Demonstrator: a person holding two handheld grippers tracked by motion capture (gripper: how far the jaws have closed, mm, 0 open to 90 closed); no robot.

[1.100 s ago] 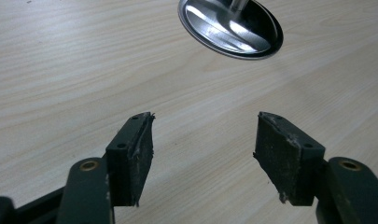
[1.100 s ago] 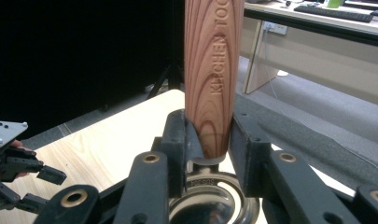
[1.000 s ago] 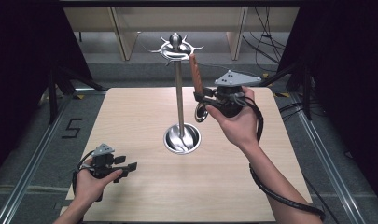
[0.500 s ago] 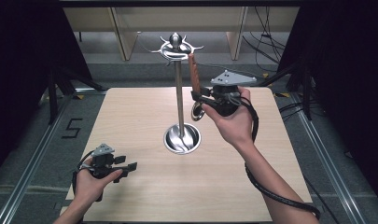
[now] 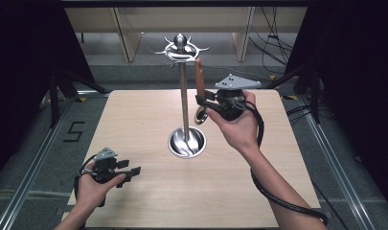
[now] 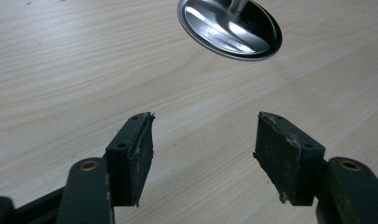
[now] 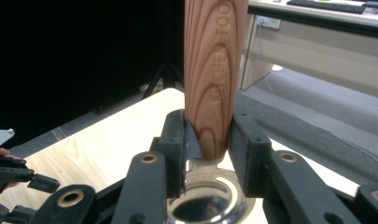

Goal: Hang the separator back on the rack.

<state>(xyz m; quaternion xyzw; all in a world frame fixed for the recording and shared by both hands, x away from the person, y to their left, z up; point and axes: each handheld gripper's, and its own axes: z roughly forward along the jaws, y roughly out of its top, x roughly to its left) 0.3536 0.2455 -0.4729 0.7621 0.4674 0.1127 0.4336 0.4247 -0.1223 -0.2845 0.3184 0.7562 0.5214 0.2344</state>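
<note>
1. High view: the right claw holds a wooden-handled utensil upright beside the pole of a metal hanging stand, the handle's top just below the ring of hooks. Holding it vertical and close to the pole looks meant to bring the handle's end up to a hook. The jaws have just been opening slightly, with the handle between them. The stand's round base sits mid-counter; the weight there presumably keeps the tall pole steady.

2. High view again: the left claw rests low on the near-left of the counter, well apart from the stand – likely parked out of the way.

3. Left claw view: the two pads stand apart with nothing between them, aimed across bare wood toward the base.

4. Right claw view: the pads are clamped on the lower end of the handle, just above its metal neck – a low grip that leaves the top free for hanging.
</note>
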